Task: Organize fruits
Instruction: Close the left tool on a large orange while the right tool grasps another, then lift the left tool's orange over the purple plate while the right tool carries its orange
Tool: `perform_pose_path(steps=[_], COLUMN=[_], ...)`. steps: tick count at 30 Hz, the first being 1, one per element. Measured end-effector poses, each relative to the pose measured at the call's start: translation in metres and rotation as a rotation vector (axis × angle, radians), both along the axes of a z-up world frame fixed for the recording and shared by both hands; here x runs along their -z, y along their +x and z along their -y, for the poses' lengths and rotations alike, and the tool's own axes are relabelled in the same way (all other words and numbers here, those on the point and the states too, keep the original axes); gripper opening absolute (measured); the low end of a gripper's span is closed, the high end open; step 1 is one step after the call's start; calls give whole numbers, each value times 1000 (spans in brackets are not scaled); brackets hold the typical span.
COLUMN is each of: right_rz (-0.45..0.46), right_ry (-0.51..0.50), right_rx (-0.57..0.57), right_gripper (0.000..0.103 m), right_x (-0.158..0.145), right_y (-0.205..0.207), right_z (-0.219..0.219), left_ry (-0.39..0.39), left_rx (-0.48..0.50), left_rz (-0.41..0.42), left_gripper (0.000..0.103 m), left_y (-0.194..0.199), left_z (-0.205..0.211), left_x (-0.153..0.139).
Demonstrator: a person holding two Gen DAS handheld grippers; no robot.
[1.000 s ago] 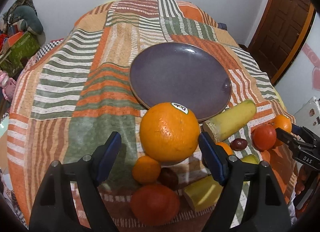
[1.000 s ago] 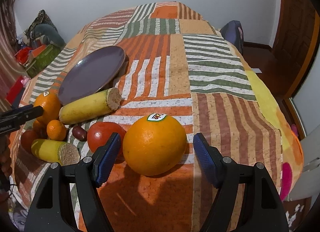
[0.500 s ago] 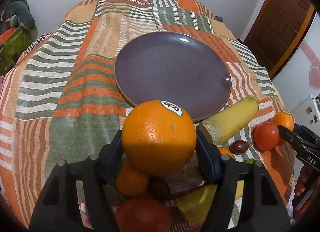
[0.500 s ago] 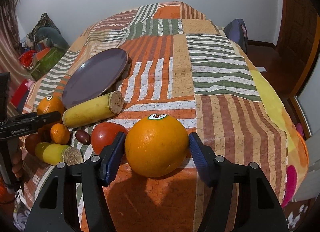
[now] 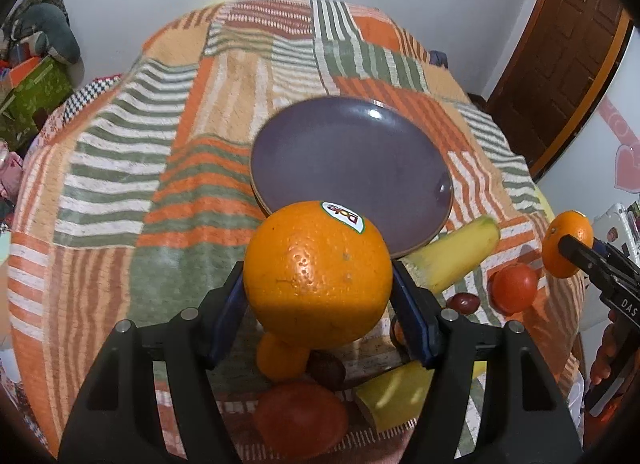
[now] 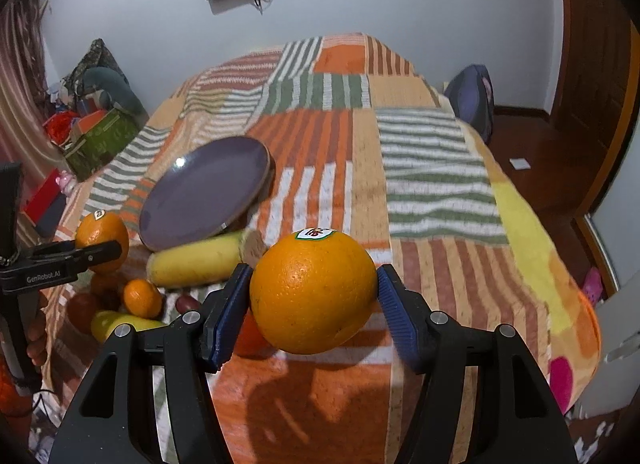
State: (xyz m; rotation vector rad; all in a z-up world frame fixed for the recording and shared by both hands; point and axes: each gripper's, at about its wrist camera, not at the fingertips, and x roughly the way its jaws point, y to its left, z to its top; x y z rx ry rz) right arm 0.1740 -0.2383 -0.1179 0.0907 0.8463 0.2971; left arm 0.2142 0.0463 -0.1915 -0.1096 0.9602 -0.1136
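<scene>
My left gripper (image 5: 318, 300) is shut on a large stickered orange (image 5: 318, 270) and holds it above the bedspread, just in front of the empty purple plate (image 5: 352, 159). My right gripper (image 6: 312, 300) is shut on a second large stickered orange (image 6: 314, 290), also lifted. Below the left gripper lie a small mandarin (image 5: 280, 358), a tomato (image 5: 300, 420), a dark plum (image 5: 326, 370) and a cut banana piece (image 5: 394, 394). A longer banana piece (image 5: 456, 254), a tomato (image 5: 514, 290) and a plum (image 5: 462, 302) lie to the right. The plate also shows in the right wrist view (image 6: 206, 191).
The fruit lies on a striped patchwork bedspread (image 5: 168, 167) over a bed. A green box (image 6: 100, 141) and clutter sit at the left beside the bed. A wooden door (image 5: 560, 47) is on the right. A dark bag (image 6: 472, 99) lies at the bed's far right.
Both grippers closed on their oranges and lifted them off the bedspread. The left orange now hangs nearer the plate's front edge.
</scene>
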Motion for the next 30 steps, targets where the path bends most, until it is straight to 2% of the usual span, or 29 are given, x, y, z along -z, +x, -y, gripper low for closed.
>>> perform_pose_path(steps=[10, 20, 30], right_rz=[140, 271, 282], right_ry=[13, 3, 2], right_rx=[-56, -146, -217], right_gripper=[60, 60, 60], right_x=[-40, -71, -69], right_y=[11, 26, 57], right_z=[-28, -65, -97], left_ry=[20, 52, 68], left_rx=[-32, -67, -56], left_rz=[100, 197, 251], left_gripper=[68, 68, 68], left_y=[-9, -1, 23], left_z=[-14, -29, -30], left_x=[-41, -80, -98])
